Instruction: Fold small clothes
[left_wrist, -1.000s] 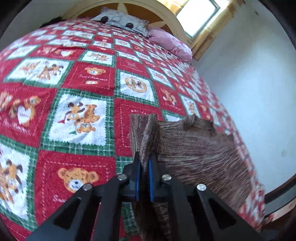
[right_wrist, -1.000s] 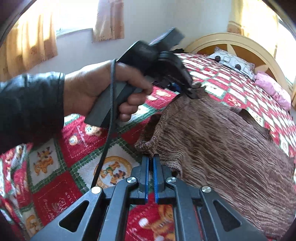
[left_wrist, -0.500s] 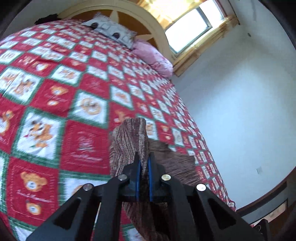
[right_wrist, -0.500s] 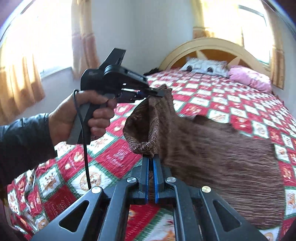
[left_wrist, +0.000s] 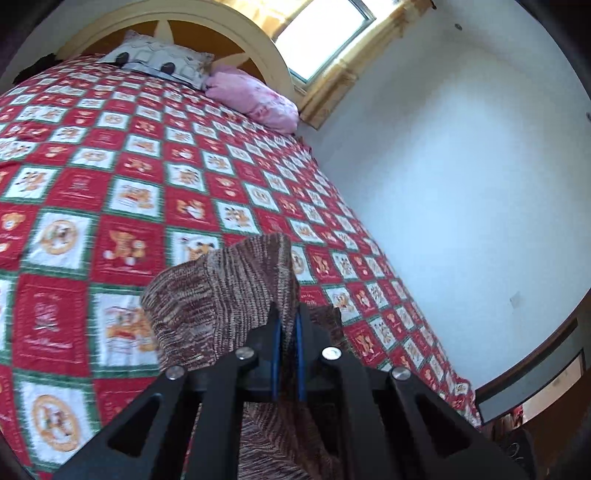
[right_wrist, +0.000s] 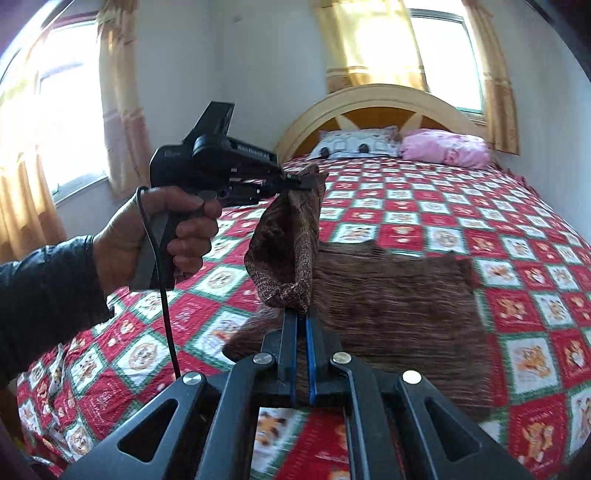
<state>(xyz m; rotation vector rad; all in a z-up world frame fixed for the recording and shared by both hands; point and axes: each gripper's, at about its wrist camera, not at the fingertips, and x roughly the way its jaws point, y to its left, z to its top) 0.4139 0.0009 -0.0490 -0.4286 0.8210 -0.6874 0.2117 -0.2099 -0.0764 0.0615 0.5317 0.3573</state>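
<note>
Both jaws clamped on brown knit garment (right_wrist: 388, 291): left gripper (right_wrist: 301, 182) holds one edge corner mid-frame, right gripper (right_wrist: 301, 321) the other at bottom centre. Rest drapes on bed (right_wrist: 480, 206). Carry both corners level across, lay edges aligned.

Bright daylight from glaring windows (right_wrist: 436, 55); edges warped, perhaps motion-blurred.

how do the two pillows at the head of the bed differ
The grey patterned pillow is squarish with dark round spots and sits left, flat against the headboard; the pink pillow is plain, rumpled and puffier, and sits right, nearer the wall. Both lie side by side on the red teddy-bear quilt.
</note>
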